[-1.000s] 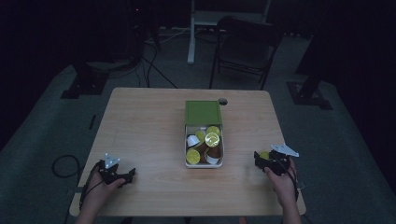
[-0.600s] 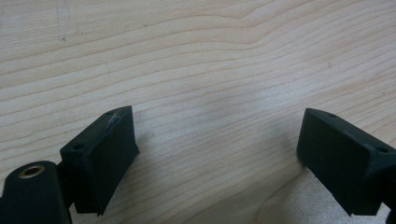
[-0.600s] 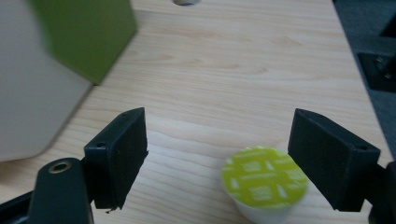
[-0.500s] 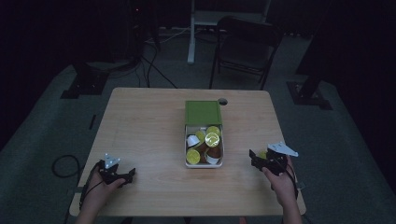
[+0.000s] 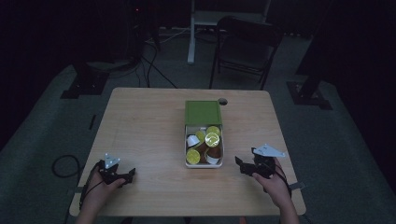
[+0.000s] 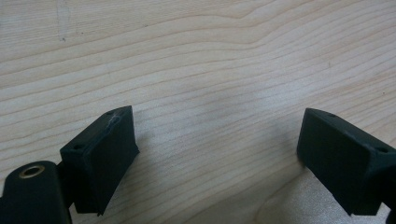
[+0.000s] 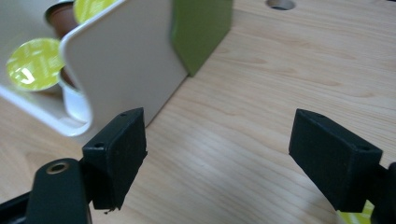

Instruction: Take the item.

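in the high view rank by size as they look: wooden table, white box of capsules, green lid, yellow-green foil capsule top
1. Light wooden table
2. Green lid and white box: look alike, unranked
3. Round yellow-green foil capsule top

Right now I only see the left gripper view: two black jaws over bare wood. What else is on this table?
Observer: A white box sits mid-table, with round capsules inside, several with yellow-green tops.
Operator: Is it covered?
Observer: Partly. A green cover hides its far end.
Operator: Where's the other gripper?
Observer: The right gripper is beside the box's right wall. Its jaws have just been opening and hold nothing.
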